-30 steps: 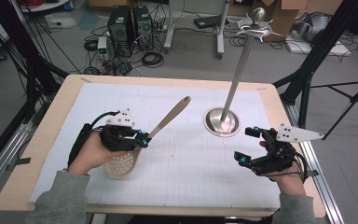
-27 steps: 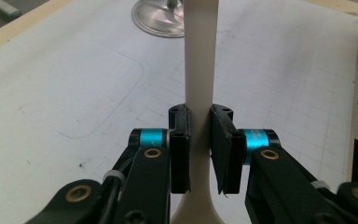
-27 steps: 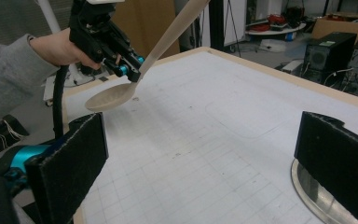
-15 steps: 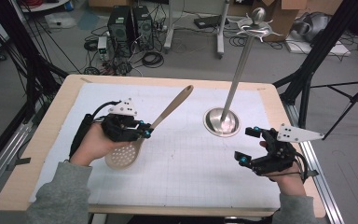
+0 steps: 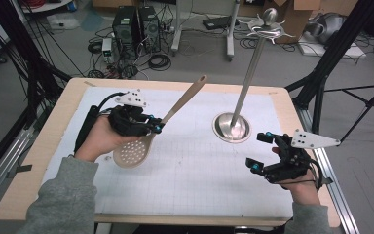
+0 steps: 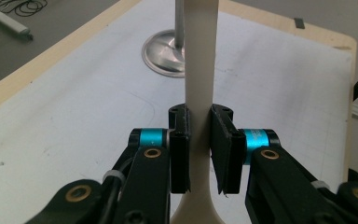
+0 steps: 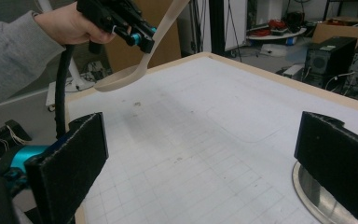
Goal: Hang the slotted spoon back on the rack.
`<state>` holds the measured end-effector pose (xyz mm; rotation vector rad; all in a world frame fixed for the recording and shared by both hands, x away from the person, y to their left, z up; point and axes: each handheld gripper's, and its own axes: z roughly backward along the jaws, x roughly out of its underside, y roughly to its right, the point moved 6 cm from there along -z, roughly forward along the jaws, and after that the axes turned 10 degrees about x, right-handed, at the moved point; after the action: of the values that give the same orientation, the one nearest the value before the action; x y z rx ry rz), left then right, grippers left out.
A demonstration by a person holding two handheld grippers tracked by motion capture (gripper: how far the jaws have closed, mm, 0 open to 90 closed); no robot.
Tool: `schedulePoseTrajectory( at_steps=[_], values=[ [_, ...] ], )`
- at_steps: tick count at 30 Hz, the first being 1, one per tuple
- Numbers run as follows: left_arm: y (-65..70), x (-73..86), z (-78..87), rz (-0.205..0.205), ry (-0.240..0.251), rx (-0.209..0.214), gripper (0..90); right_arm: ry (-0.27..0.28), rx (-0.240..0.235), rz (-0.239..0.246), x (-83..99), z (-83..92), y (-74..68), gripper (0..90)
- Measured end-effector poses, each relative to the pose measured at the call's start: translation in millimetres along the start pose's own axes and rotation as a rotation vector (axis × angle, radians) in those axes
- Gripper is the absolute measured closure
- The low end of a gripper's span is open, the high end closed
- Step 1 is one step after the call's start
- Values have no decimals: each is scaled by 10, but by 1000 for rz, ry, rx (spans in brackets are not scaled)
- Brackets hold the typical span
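Beige slotted spoon [image 5: 148, 141], pinched by the left gripper's [image 5: 157, 127] fingers, has lifted off the desk [image 5: 185, 195] toward the hanging stand [image 5: 246, 78]; right gripper's [image 5: 260, 152] fingers stay spread.

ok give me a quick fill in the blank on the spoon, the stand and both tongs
1. The left tongs are shut on the ____ of the slotted spoon.
2. The spoon's bowl is dotted with small ____.
3. The right tongs hold nothing; their jaws stand ____.
4. The metal stand rises from a ____ base.

Missing words: handle; holes; open; round
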<state>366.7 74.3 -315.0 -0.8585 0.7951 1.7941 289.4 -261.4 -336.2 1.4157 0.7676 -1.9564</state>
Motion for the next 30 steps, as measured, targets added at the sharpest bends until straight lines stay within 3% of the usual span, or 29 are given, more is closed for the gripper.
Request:
schedulePoseTrajectory(
  at_steps=[4, 17, 23, 28, 30],
  values=[
    [16, -75, -3, 33, 22, 37, 778, 3, -2, -2, -5, 5, -1, 14],
    [26, -260, -103, 46, 4, 74, 779, 23, 13, 2, -39, 57, 23, 14],
    [-19, -358, -123, 48, 8, 59, 779, 29, 14, -3, -56, 86, 23, 14],
    [-7, -434, -130, 58, 14, 80, 779, 37, 10, -4, -63, 91, 31, 14],
    [-18, -457, -126, 58, 6, 70, 779, 43, 10, -4, -71, 93, 40, 14]
  ],
)
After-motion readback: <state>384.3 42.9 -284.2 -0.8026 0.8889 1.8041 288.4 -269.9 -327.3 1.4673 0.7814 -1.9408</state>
